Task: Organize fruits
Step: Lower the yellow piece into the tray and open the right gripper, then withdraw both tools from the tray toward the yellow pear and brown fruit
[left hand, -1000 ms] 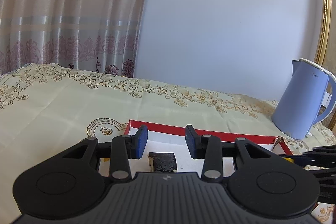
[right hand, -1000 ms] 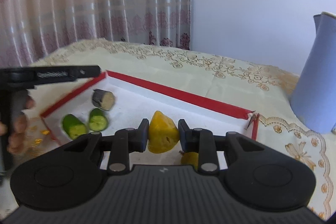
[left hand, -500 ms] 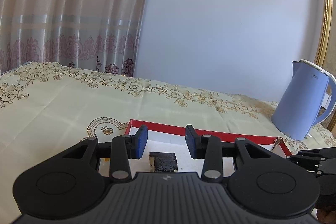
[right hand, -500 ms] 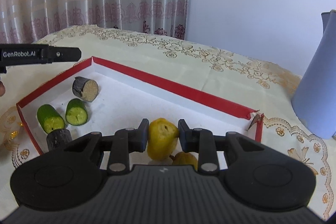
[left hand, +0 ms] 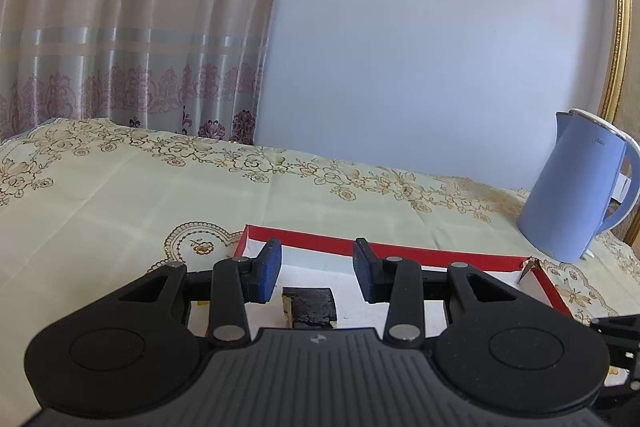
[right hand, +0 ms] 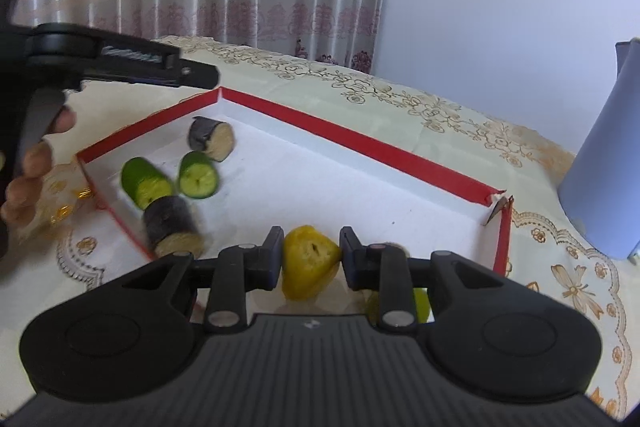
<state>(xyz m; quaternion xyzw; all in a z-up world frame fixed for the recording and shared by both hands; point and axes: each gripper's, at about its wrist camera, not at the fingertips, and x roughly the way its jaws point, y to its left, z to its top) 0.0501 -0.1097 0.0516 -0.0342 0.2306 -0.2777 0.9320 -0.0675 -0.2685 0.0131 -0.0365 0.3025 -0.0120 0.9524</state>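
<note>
A shallow red-rimmed white box (right hand: 360, 143) lies on the tablecloth. My right gripper (right hand: 311, 259) is shut on a yellow fruit piece (right hand: 308, 267), held low over the box's near side. In the box lie two green cucumber pieces (right hand: 198, 175), two dark-skinned cut pieces (right hand: 212, 140), and another yellow-green piece (right hand: 420, 303) half hidden behind my right finger. My left gripper (left hand: 317, 271) is open and empty over the box's left end (left hand: 256, 233), above a dark-skinned piece (left hand: 310, 307). It also shows in the right wrist view (right hand: 120, 61).
A blue electric kettle (left hand: 576, 191) stands on the table right of the box, also in the right wrist view (right hand: 608, 163). A cream embroidered tablecloth (left hand: 120, 195) covers the table. Curtain and wall stand behind. The box's right corner is torn (right hand: 496, 207).
My right gripper has swung and dropped lower over the box with the yellow piece still held. The left gripper has barely moved and stays open.
</note>
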